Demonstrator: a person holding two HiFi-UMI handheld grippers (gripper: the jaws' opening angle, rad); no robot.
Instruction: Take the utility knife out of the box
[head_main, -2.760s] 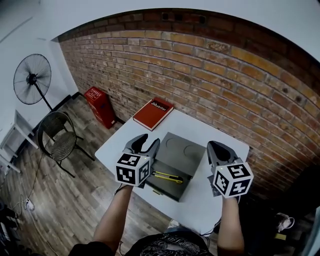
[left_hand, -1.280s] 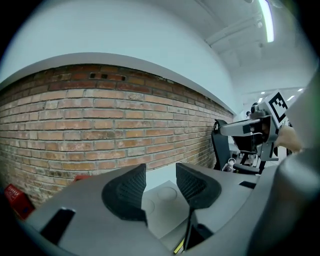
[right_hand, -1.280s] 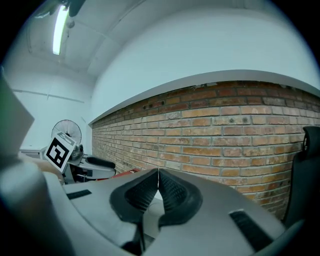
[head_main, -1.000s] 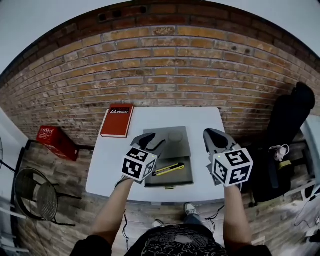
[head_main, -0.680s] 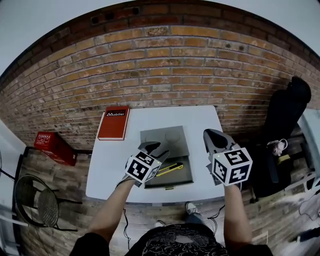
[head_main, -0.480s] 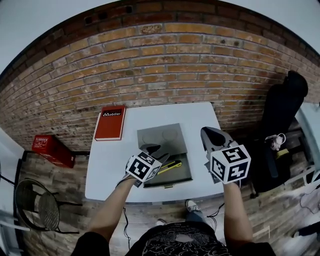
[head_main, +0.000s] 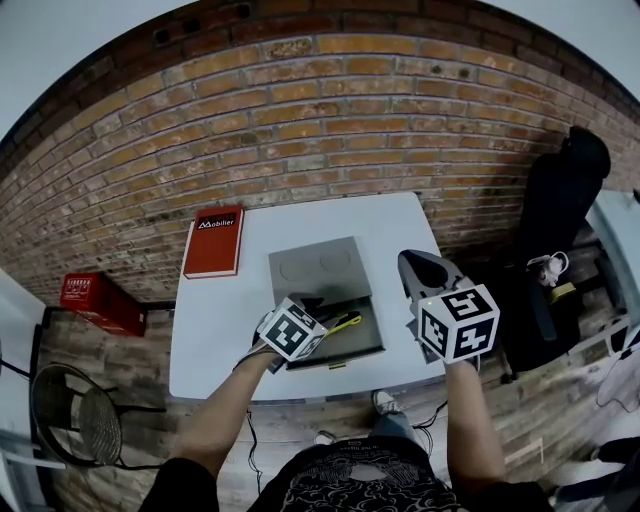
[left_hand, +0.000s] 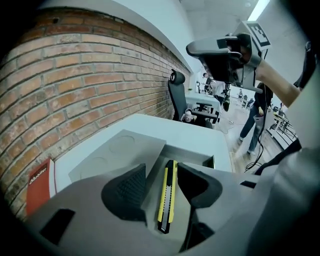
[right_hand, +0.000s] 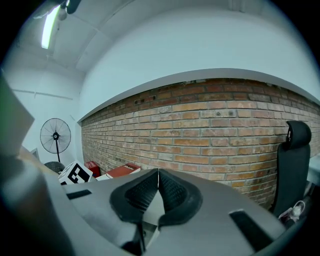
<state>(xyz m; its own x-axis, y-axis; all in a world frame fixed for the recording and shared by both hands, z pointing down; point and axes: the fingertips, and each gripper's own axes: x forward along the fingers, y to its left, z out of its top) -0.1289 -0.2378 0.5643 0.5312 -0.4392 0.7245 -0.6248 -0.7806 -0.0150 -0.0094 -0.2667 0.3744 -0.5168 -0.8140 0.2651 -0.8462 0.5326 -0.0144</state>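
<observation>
A red brick wall (head_main: 330, 130) backs the white rectangular tabletop (head_main: 215, 335), which carries everything within the person's reach. At the tabletop's centre sits the shallow grey box (head_main: 365, 345), its flat lid (head_main: 315, 265) folded back toward 12 o'clock so the tray is open from above. A red hardcover book (head_main: 213, 242) lies at 10 o'clock from the box, clear of the work. The right gripper (right_hand: 158, 172) hovers at 3 o'clock of the box with its jaws pressed together on nothing, probably parked out of the way. The left gripper (left_hand: 161, 170) tilts down into the tray from 7 o'clock; its jaws have just been opening and stand wide, apparently to straddle the target. The slim yellow-and-black utility knife (left_hand: 167, 195) lies flat on the tray floor, showing lengthwise between those jaws with neither pad pressing it. The grasp looks not yet made; next the jaws would need to sink further and close across the knife's narrow body.
</observation>
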